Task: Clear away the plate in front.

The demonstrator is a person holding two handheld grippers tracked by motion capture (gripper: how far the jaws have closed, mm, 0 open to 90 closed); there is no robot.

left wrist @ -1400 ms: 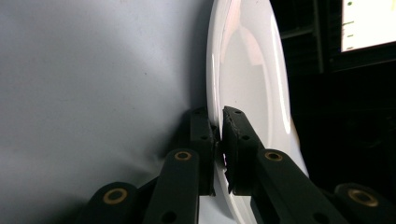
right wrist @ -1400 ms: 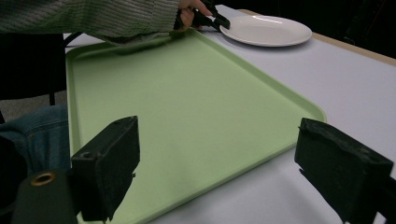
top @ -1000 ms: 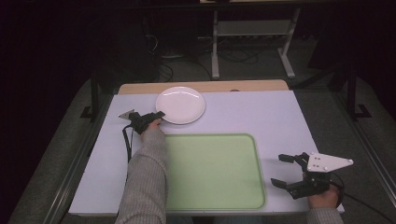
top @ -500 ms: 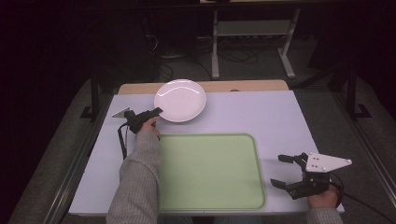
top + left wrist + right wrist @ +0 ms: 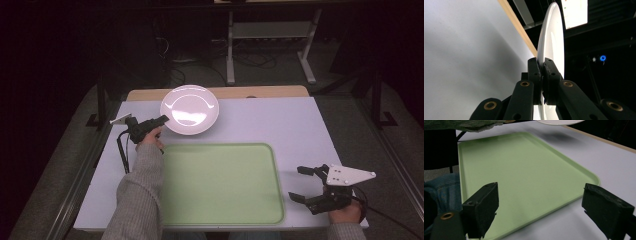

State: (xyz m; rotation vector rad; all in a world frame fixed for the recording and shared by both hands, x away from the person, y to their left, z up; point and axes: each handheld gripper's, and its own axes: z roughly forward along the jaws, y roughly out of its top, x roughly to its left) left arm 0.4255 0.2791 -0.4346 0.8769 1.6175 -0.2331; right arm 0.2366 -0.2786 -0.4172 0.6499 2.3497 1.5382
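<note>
We are pinching the white plate (image 5: 551,45) by its rim in our left gripper (image 5: 161,122), lifted beyond the green tray (image 5: 220,185); right gripper (image 5: 304,183) is waiting wide open (keep the plate level, we judge).

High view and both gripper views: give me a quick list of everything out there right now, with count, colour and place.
Plate: one, white, lifted above the far left of the table, rim pinched.
Tray: one, light green, flat at the near middle of the table, nothing on it.
Table: one, white top with a wooden strip along the far edge.
Metal stand: one, grey, on the floor beyond the table.
Left gripper: black, shut on the plate's rim.
Right gripper: black, jaws open, near right of the tray.
</note>
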